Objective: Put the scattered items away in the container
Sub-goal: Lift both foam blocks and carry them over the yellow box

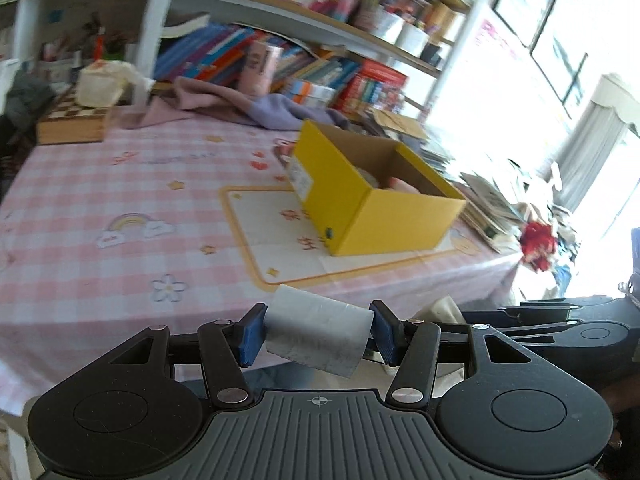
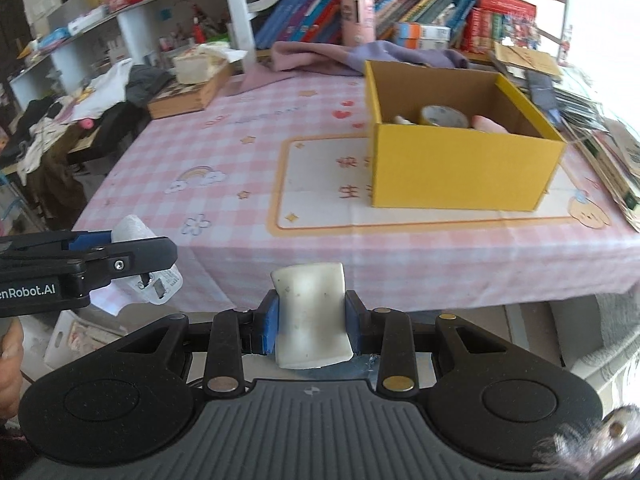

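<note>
Bare tablecloth open from near edge to yellow box at 1 o'clock. Box top open, tape roll inside. Book stacks crowd 3 o'clock; wooden box, clothes at 11.

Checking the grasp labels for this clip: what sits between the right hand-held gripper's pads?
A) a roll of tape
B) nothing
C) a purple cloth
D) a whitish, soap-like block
D: in the right wrist view the right hand-held gripper is shut on a whitish block; the roll of tape lies in the yellow box.
</note>
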Demonstrator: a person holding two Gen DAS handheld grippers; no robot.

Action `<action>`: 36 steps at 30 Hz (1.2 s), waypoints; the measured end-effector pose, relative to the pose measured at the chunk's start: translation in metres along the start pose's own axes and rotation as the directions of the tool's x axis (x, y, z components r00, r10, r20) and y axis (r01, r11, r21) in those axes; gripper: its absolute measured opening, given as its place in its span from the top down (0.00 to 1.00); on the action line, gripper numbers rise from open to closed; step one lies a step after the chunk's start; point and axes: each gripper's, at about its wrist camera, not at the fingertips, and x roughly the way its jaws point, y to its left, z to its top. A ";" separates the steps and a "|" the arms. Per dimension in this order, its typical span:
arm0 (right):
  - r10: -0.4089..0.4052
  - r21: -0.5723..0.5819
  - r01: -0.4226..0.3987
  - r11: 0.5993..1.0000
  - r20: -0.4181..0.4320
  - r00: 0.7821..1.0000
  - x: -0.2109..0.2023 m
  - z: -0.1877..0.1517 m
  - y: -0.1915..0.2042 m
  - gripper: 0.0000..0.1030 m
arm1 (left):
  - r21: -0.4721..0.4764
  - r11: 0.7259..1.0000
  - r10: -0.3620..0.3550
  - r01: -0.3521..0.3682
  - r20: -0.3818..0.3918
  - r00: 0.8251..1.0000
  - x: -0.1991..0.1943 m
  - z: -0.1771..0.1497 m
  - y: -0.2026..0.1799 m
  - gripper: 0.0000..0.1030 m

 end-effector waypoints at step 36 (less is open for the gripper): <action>-0.218 0.240 0.212 0.947 -0.001 0.976 -0.024 -0.014 -0.106 0.70 | 0.224 0.935 -0.247 0.276 -0.149 0.958 0.098 0.029 -0.098 0.48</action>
